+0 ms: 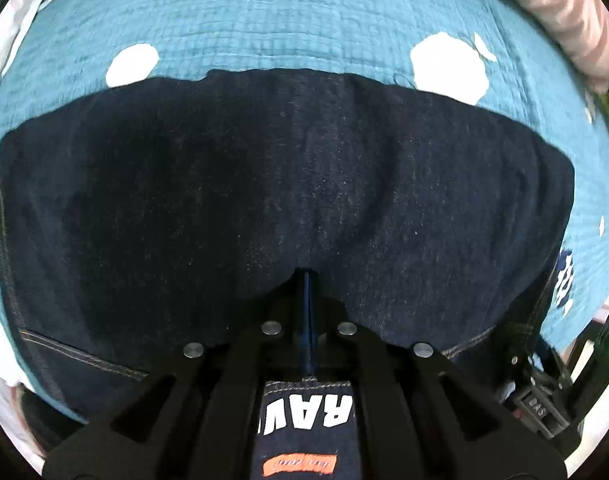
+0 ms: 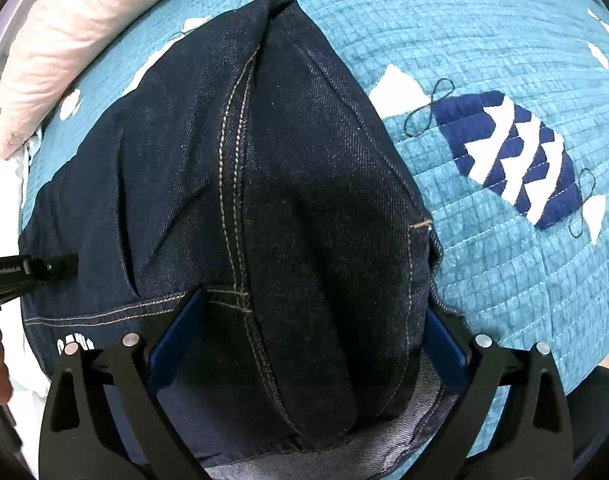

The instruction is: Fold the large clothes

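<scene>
Black hand-held gripper (image 2: 304, 312): blue pads (image 2: 176, 340), silver rivets (image 2: 130, 339), slotted linkage arms.

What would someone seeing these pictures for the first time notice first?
The dark blue jeans fill the middle of both views, lying on a teal quilt with tan seam stitching running down them. The left gripper has its jaws closed on a fold of the denim, while the right gripper straddles the jeans with its jaws wide apart. A pink pillow lies at the quilt's far edge.

The jeans (image 2: 264, 184) lie on the quilt (image 2: 504, 280), a pillow (image 2: 64, 48) apparently behind them.
</scene>
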{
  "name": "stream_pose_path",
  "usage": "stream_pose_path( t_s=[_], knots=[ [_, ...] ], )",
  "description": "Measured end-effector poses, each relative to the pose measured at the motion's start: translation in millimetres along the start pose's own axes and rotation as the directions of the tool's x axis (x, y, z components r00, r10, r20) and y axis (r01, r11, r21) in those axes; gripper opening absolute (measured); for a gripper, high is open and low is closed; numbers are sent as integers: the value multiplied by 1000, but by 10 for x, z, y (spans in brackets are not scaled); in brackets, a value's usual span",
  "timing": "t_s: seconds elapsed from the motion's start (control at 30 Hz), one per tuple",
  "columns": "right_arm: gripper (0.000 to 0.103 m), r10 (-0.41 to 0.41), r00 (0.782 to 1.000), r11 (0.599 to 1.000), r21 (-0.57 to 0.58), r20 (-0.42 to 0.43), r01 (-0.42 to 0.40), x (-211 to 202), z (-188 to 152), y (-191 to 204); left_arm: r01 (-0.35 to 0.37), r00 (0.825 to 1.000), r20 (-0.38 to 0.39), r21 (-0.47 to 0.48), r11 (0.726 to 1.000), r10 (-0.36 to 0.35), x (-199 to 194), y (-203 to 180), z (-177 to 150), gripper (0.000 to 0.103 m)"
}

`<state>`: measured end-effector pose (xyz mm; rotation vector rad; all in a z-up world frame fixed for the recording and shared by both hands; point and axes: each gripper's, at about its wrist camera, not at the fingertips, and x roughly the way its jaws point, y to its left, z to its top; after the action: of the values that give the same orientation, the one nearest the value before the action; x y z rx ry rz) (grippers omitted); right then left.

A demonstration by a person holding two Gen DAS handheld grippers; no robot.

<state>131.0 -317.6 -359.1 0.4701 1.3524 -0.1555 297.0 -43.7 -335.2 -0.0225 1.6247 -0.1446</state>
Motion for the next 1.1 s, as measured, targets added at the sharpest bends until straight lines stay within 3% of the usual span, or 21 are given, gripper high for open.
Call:
stream_pose_path(
  t_s=[0.13,0.23,0.33,0.5,0.57,0.67,0.7,0.77,0.83,0.97,1.03,1.1],
  knots=[
    [96,5,1000,1000,-14,-5,-5,4,-19,18,8,998,-56,52,999,-5,-152,-81,-297,2],
    [96,-1,1000,1000,-20,-4,0,6,-28,12,-1,997,-76,82,997,8,42,-74,-677,2],
    [96,-8,1000,1000,-29,-7,8,20,-23,35,23,1000,-19,45,999,-23,217,-10,-731,3],
    [96,-9,1000,1000,-22,-4,9,19,-25,51,-3,993,-117,25,1000,6,101,-41,-655,2],
    [96,-17,1000,999,-34,-6,17,9,-46,77,-2,983,-183,70,998,15,108,-103,-913,2],
    [96,-24,1000,999,-39,1,24,5,-84,86,-14,992,-128,70,997,23,217,-57,-1263,2],
    [96,-25,1000,999,-40,3,25,9,-90,91,-15,996,-91,63,998,20,261,-59,-1288,2],
    [96,-26,1000,999,-39,6,26,18,-86,94,-35,992,-117,45,998,41,242,-106,-1222,2],
    [96,-22,1000,999,-38,1,22,21,-71,94,-76,987,-138,88,993,88,103,-244,-1230,2],
    [95,25,1000,1000,-19,16,-24,-17,-95,10,-59,982,-165,169,984,88,167,-435,-1414,2],
    [96,43,999,999,-24,26,-43,-16,-110,-15,-54,985,-151,162,985,79,356,-412,-1411,3],
    [95,64,998,998,-21,28,-63,-38,-109,-42,-35,982,-180,134,990,59,304,-396,-1307,3]
  ],
)
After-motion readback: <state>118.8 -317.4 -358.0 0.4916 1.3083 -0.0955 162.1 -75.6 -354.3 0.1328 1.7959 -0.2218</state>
